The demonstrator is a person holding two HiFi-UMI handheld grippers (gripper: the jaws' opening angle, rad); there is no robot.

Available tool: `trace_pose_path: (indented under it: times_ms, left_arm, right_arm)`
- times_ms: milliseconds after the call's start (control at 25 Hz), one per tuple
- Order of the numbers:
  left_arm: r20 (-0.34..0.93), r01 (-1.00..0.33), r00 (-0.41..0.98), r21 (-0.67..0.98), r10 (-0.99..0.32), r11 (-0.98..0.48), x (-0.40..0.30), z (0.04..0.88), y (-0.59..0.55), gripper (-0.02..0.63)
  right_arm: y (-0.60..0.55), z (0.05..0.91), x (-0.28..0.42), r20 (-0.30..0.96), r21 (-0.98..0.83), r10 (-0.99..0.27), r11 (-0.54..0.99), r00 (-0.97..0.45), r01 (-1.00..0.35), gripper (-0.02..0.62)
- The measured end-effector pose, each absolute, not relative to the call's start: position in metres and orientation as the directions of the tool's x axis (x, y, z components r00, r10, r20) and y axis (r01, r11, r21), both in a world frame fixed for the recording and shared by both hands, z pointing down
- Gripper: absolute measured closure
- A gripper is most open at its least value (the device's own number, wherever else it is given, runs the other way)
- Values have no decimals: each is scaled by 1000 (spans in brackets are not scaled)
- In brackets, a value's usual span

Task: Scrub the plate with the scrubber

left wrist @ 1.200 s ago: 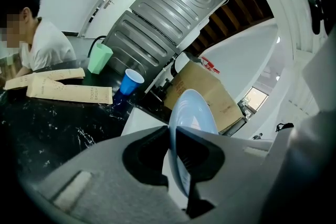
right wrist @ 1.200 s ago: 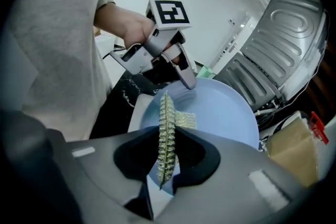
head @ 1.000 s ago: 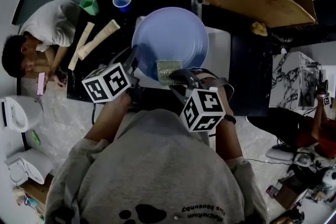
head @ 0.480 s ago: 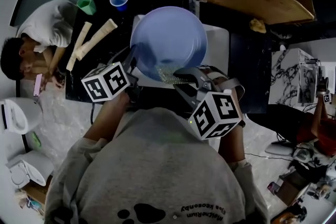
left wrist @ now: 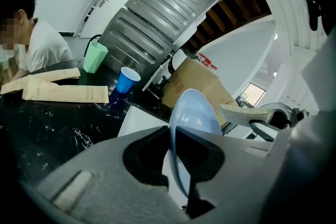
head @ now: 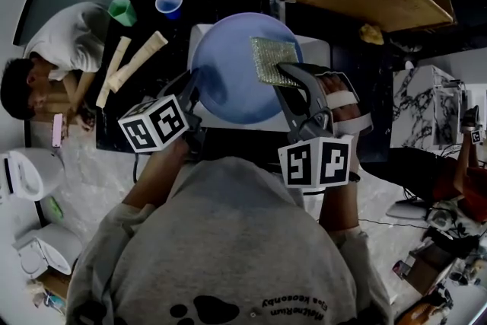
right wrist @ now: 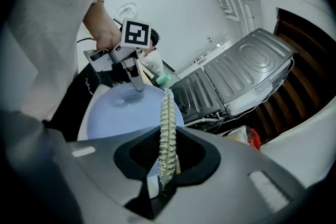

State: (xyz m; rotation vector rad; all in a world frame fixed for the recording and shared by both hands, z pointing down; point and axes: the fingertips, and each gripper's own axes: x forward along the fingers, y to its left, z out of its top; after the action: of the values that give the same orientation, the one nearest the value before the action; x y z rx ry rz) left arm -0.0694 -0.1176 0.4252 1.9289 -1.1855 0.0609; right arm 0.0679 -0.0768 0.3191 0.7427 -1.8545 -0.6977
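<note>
Left gripper [head: 193, 84]: jaws clamped on left rim of 1 blue plate [head: 228, 91], held above white surface [head: 316, 49].
Right gripper [head: 286, 74]: jaws clenched on scrubber [head: 272, 57], apparently touching the plate's upper right.

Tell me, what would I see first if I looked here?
A big round pale-blue plate sits in the middle of the head view, with the left gripper pinching its left rim in its jaws. The right gripper clamps a sparkly square scrubber pad over the plate's upper right.
</note>
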Motion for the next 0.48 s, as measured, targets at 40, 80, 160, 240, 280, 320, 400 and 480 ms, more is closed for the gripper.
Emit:
trace_pose_path:
  times_ms: [40,80,160,240,280,320,400,480]
  left_arm:
    - [440,-750,551,633,-709,-190,-69,425,-117,569]
    - [438,-748,554,635,-709,-192,-68,424,-117,569]
    - [433,-744,559,638,-707,-198,-67,423,-117,569]
    - [432,-742,560,641,-707,-197,-67,423,-116,569]
    - [431,-741,561,643,-707,-196,-67,423,-116,569]
    - [429,-739,562,645,-707,-196,-67,422,-116,569]
    - [425,-735,564,649,-708,-196,-66,420,-116,569]
    - [422,-731,565,654,-709,-194,-66,418,-115,569]
  right_arm:
    - [-80,318,69,555,763,-769,623,-318,-174,529]
    - [-83,317,71,536,785,-787,598,-306,-163,529]
    - [-88,313,73,499,819,-817,553,-288,-151,529]
    - [-92,310,75,466,845,-842,515,-274,-145,529]
    - [-93,309,77,449,858,-853,495,-265,-139,529]
    - [-95,308,79,434,869,-864,476,-256,-133,529]
    - [-98,308,82,415,882,-876,453,-246,-128,529]
    - [-100,310,83,410,885,-879,448,-242,-129,529]
